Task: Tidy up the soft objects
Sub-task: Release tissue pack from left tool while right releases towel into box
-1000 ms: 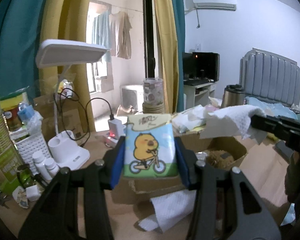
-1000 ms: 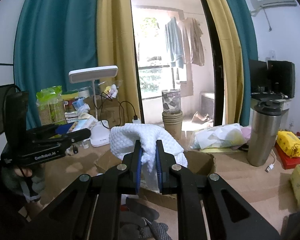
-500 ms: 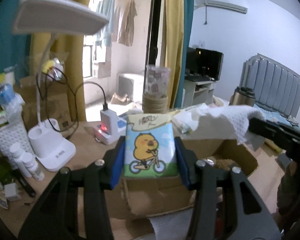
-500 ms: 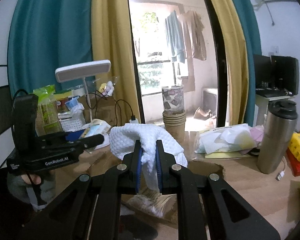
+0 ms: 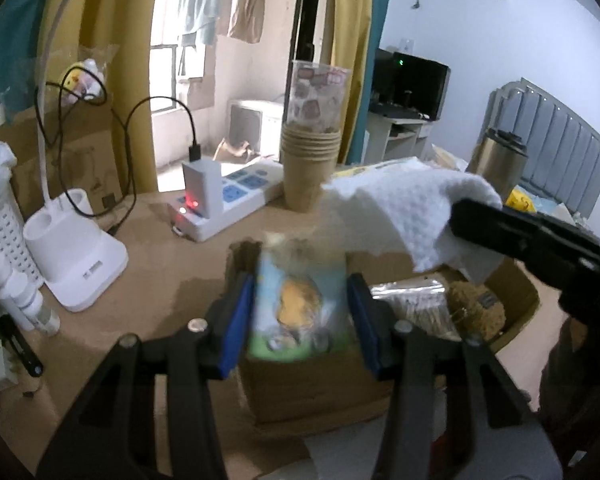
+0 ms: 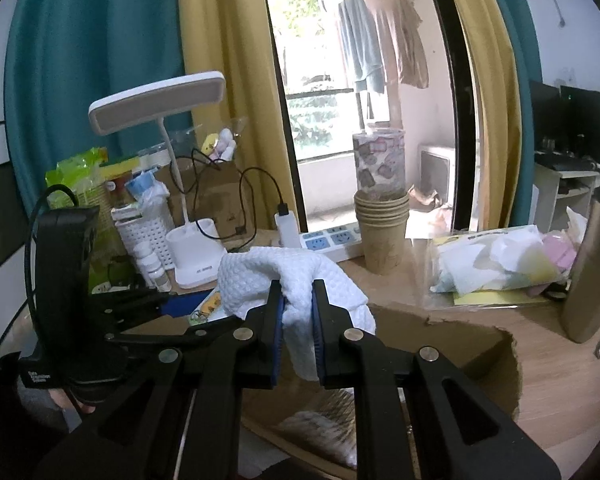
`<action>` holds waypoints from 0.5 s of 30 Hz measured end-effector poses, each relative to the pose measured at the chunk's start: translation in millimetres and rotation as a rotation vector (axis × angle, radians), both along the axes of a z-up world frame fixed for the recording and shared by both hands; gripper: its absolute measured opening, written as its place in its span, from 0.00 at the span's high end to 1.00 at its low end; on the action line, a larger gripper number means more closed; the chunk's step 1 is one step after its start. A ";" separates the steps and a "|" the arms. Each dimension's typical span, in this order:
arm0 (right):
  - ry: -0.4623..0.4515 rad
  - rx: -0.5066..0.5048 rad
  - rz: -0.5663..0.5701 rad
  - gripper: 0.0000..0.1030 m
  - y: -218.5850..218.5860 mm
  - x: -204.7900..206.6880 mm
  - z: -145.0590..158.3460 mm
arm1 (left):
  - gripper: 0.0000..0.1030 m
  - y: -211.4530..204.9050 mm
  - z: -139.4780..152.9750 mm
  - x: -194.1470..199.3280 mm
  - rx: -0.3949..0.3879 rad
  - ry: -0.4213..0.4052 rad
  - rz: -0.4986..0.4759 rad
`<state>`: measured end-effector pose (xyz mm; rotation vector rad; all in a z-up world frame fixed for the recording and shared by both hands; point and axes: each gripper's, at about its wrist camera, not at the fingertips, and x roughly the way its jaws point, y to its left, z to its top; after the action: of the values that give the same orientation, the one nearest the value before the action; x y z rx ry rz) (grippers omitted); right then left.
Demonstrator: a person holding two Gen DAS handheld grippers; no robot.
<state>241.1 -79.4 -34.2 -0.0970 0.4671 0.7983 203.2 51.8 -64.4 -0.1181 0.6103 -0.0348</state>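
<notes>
My left gripper (image 5: 300, 300) has its blue pads spread around a tissue pack (image 5: 296, 308) printed with a yellow cartoon animal; the pack is blurred and sits lower between the fingers, over the near-left corner of the open cardboard box (image 5: 312, 384). My right gripper (image 6: 296, 312) is shut on a white waffle-textured cloth (image 6: 300, 276) and holds it above the box (image 6: 440, 344). The cloth also shows in the left wrist view (image 5: 404, 208). A brown plush toy (image 5: 476, 312) lies inside the box.
A stack of paper cups (image 5: 310, 168), a white power strip (image 5: 224, 204), a white desk lamp base (image 5: 76, 256) and a white basket (image 5: 0, 240) stand on the wooden table. A steel flask (image 6: 592, 264) and a bag of papers (image 6: 496, 264) stand at the right.
The tissue pack has slipped down between the left fingers, which have opened, and it is blurred. Both grippers have moved forward over the box. The right gripper still holds the cloth.
</notes>
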 end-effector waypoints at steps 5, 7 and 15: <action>0.005 0.002 -0.001 0.86 1.9 0.3 0.8 | 0.16 -3.1 8.2 -10.3 0.002 -0.025 -0.032; 0.011 0.007 -0.002 0.86 2.1 0.2 1.1 | 0.16 -2.5 11.4 -15.7 0.022 -0.035 -0.025; 0.074 0.004 0.042 0.74 16.4 -1.7 -9.5 | 0.16 23.1 29.5 -58.0 -0.003 -0.144 0.068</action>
<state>239.4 -63.0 -43.6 -0.0734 0.5350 0.8466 145.2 74.9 -35.0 -0.1377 0.4619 0.0212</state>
